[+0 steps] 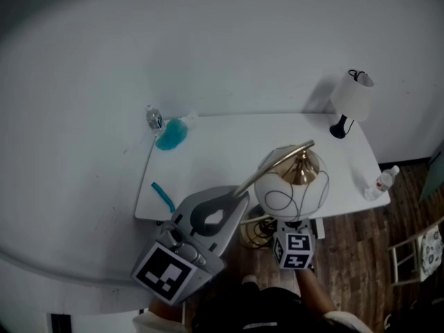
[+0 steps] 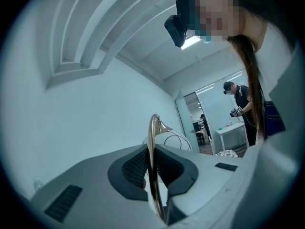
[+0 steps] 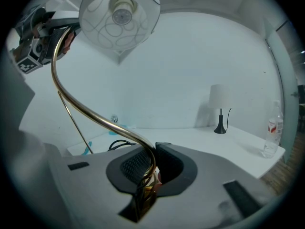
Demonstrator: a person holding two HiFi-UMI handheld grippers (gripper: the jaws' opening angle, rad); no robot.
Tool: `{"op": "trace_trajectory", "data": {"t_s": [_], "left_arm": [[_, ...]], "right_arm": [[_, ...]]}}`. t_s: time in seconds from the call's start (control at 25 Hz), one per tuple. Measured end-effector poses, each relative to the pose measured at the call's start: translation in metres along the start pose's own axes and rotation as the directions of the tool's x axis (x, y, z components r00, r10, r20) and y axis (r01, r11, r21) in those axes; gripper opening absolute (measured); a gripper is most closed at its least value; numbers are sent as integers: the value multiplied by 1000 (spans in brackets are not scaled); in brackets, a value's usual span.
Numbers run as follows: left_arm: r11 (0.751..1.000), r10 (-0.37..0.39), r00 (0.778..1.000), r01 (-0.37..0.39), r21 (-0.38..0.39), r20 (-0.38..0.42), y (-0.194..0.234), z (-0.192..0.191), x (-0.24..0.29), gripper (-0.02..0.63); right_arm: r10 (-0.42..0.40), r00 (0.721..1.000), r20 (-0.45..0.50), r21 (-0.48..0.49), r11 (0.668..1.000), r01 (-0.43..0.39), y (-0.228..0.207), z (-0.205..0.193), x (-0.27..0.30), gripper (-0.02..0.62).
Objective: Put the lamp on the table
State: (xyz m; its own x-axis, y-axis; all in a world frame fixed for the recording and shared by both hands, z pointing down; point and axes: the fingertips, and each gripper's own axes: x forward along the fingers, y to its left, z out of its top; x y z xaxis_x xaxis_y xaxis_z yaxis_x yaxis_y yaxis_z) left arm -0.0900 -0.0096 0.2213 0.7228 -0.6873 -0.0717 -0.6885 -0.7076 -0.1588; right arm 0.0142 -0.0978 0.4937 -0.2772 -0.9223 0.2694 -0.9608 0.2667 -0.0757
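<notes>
Nearest the camera, the left gripper had its jaws closed tight on the gold stem of the lamp, high on the curve; the right gripper had its jaws pinched on the same stem low down, close to the brass foot, a black cord coiled just beside it; between them the lamp was held in the air at the near edge of the white table, its white globe shade over that edge; a teal strip lay by the near left corner and a plastic bottle lay at the right edge; farther back, a teal cloth and a small bottle sat at the far left corner; a second lamp, white-shaded on a black base, stood at the far right corner.
</notes>
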Motion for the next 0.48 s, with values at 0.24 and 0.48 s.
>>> {"op": "trace_trajectory", "data": {"t_s": [0.24,0.48], "left_arm": [[1000,-16,1000,16,-21,0,25,-2,9,25],[999,-25,1000,25,-23,-13,35,-4,14,25]], "right_arm": [[-14,1000,-19,4,1000,14,3,6,19,32],[-20,999,-25,11,1000,20,5,9,28,33]]}}
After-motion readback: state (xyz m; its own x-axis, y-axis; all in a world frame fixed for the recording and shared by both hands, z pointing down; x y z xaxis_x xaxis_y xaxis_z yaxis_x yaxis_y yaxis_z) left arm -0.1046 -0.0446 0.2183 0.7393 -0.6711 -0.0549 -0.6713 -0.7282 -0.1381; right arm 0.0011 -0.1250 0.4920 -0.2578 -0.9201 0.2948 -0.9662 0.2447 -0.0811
